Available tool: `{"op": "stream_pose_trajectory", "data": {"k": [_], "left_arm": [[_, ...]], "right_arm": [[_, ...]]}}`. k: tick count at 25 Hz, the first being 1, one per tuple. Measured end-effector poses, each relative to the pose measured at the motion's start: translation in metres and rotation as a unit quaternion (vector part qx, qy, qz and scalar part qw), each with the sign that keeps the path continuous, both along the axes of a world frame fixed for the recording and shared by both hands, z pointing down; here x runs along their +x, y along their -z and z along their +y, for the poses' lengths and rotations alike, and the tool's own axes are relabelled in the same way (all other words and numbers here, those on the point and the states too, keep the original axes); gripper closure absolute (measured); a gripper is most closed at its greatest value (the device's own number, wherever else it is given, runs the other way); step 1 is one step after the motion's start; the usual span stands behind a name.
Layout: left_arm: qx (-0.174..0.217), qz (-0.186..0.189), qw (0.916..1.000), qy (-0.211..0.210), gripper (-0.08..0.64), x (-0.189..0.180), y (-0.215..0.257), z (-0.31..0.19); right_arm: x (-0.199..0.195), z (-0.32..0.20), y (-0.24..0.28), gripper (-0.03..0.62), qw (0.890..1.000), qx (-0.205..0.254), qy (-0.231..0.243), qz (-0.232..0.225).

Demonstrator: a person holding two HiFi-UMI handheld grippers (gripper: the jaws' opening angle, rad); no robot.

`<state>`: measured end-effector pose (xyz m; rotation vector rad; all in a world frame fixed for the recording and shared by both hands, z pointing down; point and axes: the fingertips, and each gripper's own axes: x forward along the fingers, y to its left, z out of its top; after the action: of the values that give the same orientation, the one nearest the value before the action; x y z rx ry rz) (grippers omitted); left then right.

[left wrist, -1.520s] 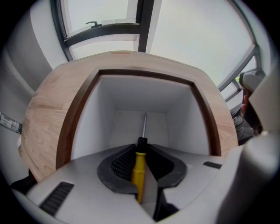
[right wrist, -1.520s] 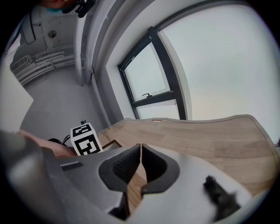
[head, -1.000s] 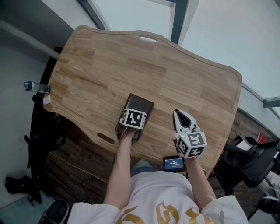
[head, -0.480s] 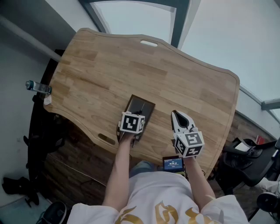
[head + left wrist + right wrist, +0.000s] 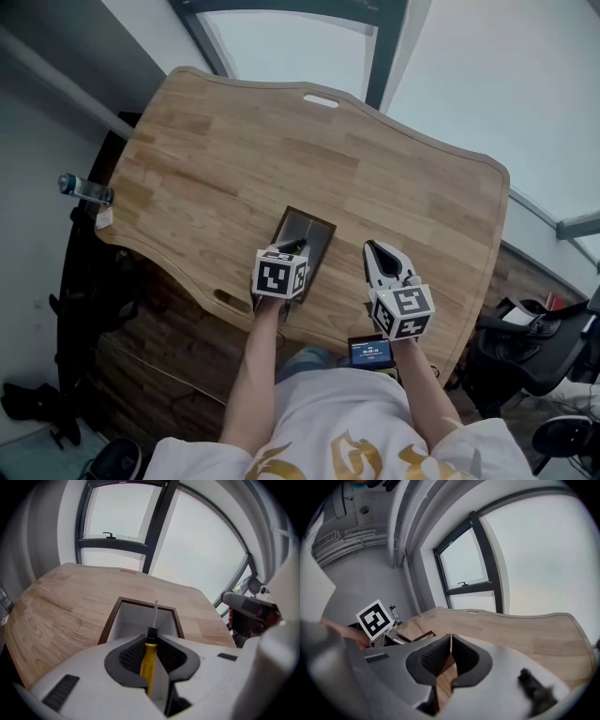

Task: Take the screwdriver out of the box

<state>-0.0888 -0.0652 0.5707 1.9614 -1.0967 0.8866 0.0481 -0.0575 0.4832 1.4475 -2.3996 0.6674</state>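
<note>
Well, in the head view you stood at the near edge of a light wooden table (image 5: 281,141) with a wavy outline. Its top was bare but for an open, dark-walled box (image 5: 317,228) close to you. Your left gripper (image 5: 294,247) hung over the box's near end, and your right gripper (image 5: 373,250) sat beside the box, apart from it. A water bottle (image 5: 82,188) showed by the table's left edge, and pale window panes in dark frames lay beyond.

In the left gripper view, the jaws were clenched on the yellow handle of the screwdriver (image 5: 148,658), its thin shaft reaching out over the open box.

In the right gripper view, the jaws were pressed together with nothing between them. The tabletop ran on toward a dark-framed window and a grey wall.
</note>
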Motion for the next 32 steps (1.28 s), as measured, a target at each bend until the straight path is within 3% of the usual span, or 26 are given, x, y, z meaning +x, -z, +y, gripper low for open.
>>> {"op": "stream_pose_trajectory", "data": {"k": [7,14,21,32], "left_arm": [[0.023,0.055,0.998,0.019,0.479,-0.003,0.018,0.001],[0.073,0.132,0.9883,0.023,0.479,0.007,0.049,0.005],[0.09,0.14,0.9856,0.028,0.479,0.005,0.06,0.005],[0.193,0.135,0.9709,0.044,0.479,-0.014,0.116,-0.008]], "right_arm": [[0.0,0.002,0.011,0.558,0.999,0.025,-0.018,0.018],[0.003,0.0,0.02,0.56,0.999,0.034,-0.029,0.018],[0.001,0.0,0.032,0.559,0.998,0.048,-0.037,0.018],[-0.009,0.005,0.05,0.56,0.997,0.065,-0.032,0.025]]}}
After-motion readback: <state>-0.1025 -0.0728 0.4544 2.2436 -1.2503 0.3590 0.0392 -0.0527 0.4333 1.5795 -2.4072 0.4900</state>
